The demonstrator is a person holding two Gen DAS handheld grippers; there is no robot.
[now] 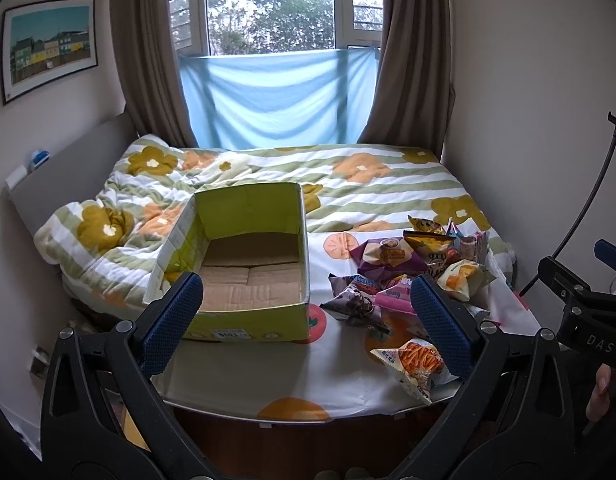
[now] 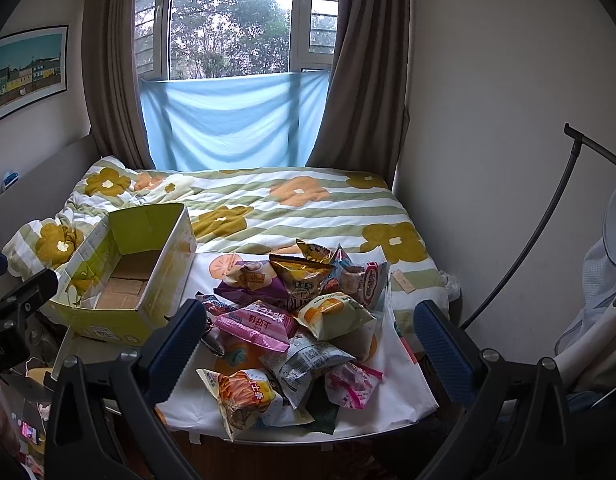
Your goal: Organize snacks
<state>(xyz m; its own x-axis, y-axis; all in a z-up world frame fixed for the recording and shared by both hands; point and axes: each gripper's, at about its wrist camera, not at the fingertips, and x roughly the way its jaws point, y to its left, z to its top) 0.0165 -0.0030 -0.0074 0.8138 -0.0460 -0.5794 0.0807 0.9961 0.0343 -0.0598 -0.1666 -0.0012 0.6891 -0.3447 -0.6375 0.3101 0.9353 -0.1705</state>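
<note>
The left gripper [image 1: 308, 320] is hovering with fingers spread and holding nothing, the empty green box [image 1: 244, 264] lying just ahead between them. The right gripper [image 2: 311, 344] is likewise gaping, empty, framing the snack pile [image 2: 304, 312] between its fingers. Sorting seems not yet begun; next it likely needs lowering onto one packet.

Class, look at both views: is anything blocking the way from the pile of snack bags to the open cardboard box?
Nothing visible does. The snack bags lie beside the box on the bed, with only bare sheet between them. The box is open-topped and holds nothing.
</note>
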